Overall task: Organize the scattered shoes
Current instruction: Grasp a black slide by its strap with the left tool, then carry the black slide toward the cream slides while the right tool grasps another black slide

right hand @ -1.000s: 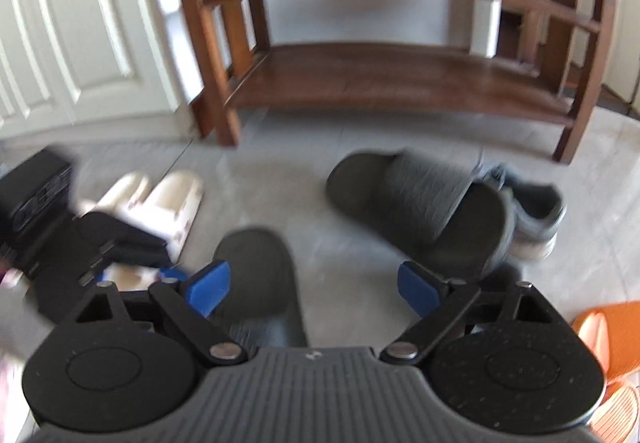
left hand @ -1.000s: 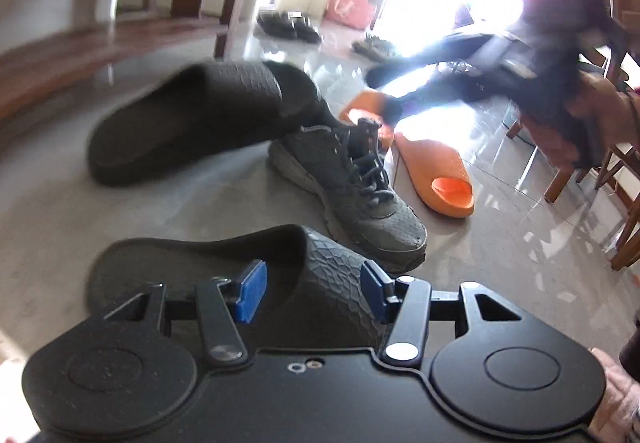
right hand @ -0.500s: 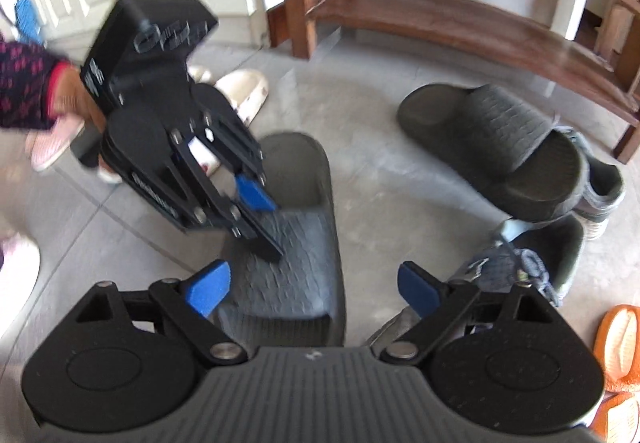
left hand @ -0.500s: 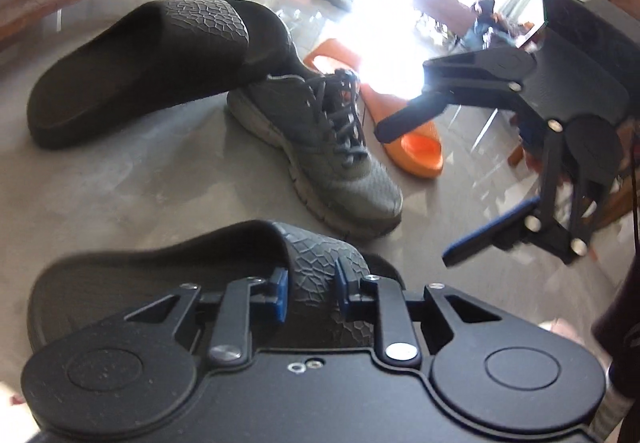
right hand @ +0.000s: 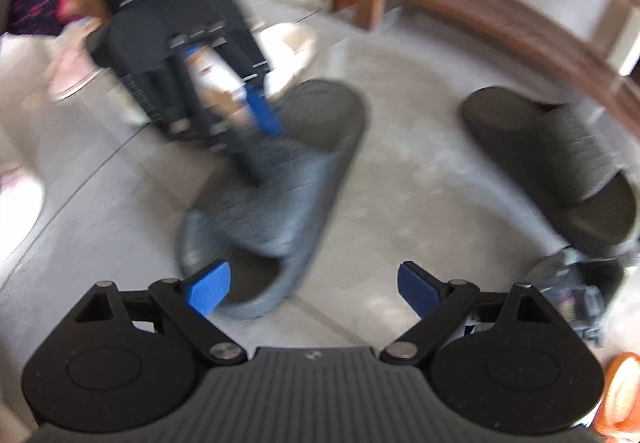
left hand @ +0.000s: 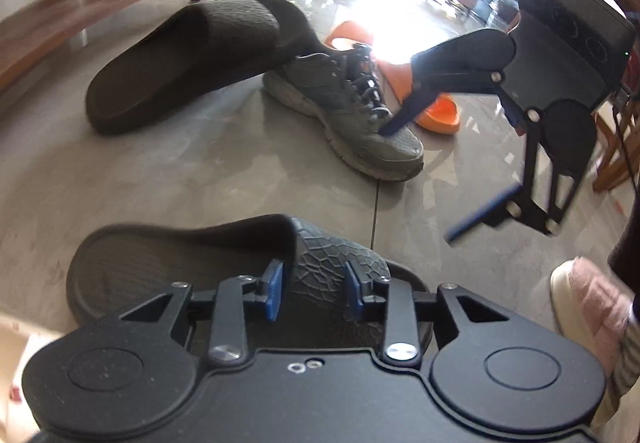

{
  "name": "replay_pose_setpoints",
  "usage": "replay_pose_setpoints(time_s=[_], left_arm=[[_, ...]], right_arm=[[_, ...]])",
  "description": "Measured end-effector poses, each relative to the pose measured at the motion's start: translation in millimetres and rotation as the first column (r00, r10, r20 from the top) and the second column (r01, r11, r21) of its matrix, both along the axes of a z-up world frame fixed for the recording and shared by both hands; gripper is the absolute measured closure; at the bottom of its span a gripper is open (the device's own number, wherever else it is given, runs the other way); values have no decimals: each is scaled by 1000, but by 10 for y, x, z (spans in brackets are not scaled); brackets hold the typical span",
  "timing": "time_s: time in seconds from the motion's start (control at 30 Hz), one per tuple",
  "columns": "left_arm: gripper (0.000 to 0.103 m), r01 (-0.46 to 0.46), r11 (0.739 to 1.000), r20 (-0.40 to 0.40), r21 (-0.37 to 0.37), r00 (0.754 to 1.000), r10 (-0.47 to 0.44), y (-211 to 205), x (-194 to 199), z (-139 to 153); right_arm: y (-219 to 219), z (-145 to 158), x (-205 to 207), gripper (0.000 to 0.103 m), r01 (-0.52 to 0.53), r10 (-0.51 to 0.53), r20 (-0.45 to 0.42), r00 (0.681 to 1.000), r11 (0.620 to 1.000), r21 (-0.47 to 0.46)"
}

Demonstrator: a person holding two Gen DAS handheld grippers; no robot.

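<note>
A black textured slide (left hand: 180, 275) lies low at the floor right in front of my left gripper (left hand: 313, 289). Its blue pads sit on both sides of the slide's strap, which fills the gap; the jaws are opening a little. The blurred right wrist view shows the same slide (right hand: 280, 195) lying diagonally with the left gripper (right hand: 260, 147) on its strap. My right gripper (right hand: 314, 285) hangs open above the floor by the slide's toe, holding nothing. Seen from the left, the right gripper (left hand: 418, 183) hovers near a grey sneaker (left hand: 352, 111). The matching black slide (left hand: 192, 55) leans on that sneaker.
A low wooden shoe rack (right hand: 500, 15) stands behind the shoes. Orange slides (left hand: 438, 111) lie beyond the sneaker. Cream slippers (right hand: 288, 47) sit near the white doors. A person's pink slippered foot (left hand: 588, 303) is at the right, and a wooden chair leg (left hand: 616, 147) beyond it.
The left pads closed on the slide's strap, then spread slightly. The left hand shifted with the slide. The right gripper swung in from the far side, came lower and nearer, still wide open.
</note>
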State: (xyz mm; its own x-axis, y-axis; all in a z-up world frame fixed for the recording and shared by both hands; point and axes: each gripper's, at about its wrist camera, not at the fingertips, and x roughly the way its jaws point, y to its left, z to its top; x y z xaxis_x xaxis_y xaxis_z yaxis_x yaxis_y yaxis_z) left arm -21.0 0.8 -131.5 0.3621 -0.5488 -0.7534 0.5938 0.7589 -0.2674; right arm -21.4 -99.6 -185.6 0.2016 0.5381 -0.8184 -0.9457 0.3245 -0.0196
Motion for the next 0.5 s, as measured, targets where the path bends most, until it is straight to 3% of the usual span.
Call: replay_pose_setpoints(time_s=[0.13,0.27,0.37,0.5], left_arm=[[65,-86,988,38,-130,995,92,114,47,240],[64,-220,949,123,-228,960,252,142,334,416],[63,-296,918,166,-265,923,346,45,740,442],[63,-295,926,172,-237,925,338,-178,1291,363]], right_arm=[[-163,132,338,10,186,-186,-10,982,978,92],[-334,239,515,10,311,-319,34,947,939,145],[-353,261,591,11,363,-376,80,923,922,136],[-374,334,642,12,380,-398,93,913,910,167]])
